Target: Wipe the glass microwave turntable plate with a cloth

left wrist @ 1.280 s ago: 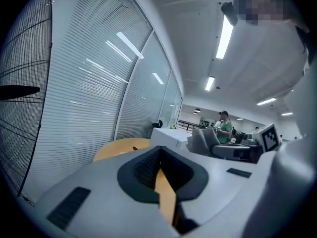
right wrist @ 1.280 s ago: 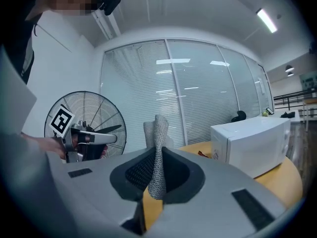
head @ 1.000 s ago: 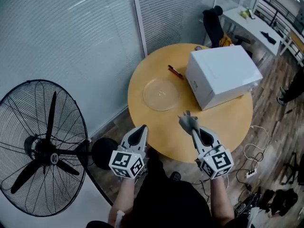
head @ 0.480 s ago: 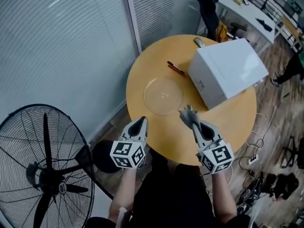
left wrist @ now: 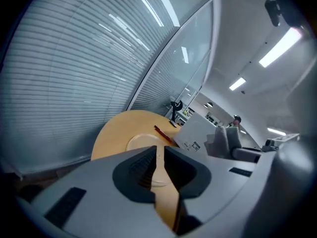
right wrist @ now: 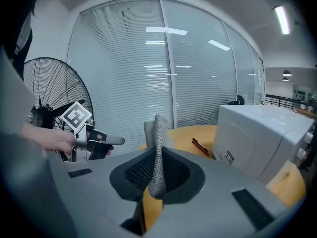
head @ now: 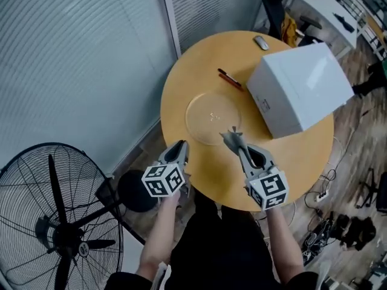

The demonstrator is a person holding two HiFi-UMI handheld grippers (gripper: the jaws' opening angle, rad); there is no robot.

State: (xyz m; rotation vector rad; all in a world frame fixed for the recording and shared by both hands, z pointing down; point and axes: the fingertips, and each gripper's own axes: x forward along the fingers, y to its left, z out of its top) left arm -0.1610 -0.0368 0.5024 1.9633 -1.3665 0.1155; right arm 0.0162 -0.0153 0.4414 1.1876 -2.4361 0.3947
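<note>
Bright, even office light here, and we're seeing it come from above. In the left gripper view the ceiling strip lights (left wrist: 283, 47) burn out to pure white, and their reflections streak down the glass wall (left wrist: 99, 58). Both gripper views bend hard at the edges, the corners go black, and the near foreground is soft. From the head view the surface (head: 199, 71) is evenly lit with faint shadows. The glass plate (head: 213, 117) shows a few glints. The microwave (head: 300, 88) top has a pale sheen, perhaps glare.

Fan (head: 62, 237) cut by left edge; cloth (head: 232, 139) covers plate (head: 208, 116) near rim; microwave (head: 302, 86) label (head: 264, 104) unreadable.
</note>
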